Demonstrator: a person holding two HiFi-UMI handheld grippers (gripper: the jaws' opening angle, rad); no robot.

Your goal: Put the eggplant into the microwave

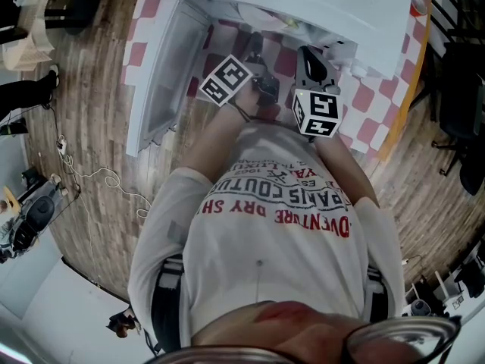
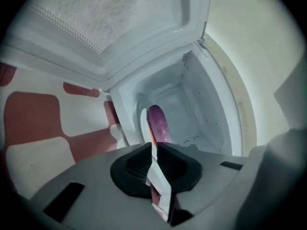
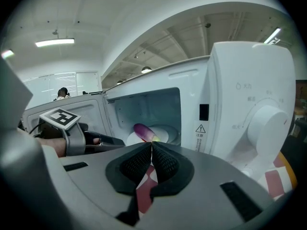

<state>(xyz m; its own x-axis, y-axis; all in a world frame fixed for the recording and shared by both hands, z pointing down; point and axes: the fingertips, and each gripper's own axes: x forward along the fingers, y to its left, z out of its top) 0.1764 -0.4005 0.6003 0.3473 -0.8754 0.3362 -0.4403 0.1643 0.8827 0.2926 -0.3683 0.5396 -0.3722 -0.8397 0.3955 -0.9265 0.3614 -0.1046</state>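
Head view with both gripper views. The counter (image 1: 364,108), covered in a red-and-white check, carries a white microwave (image 3: 249,99) whose door (image 1: 155,74) stands swung wide to the left. The left tool (image 2: 154,145) sits at the cavity mouth, its jaws only narrowly apart with nothing between them. The right tool (image 3: 151,143) faces the front of the oven, its jaws closed tip to tip and empty. A white turntable plate (image 3: 165,134) lies on the cavity floor. The purple eggplant (image 2: 157,122) rests on that plate inside the microwave, just beyond the left tool's jaw tips and gripped by neither tool.
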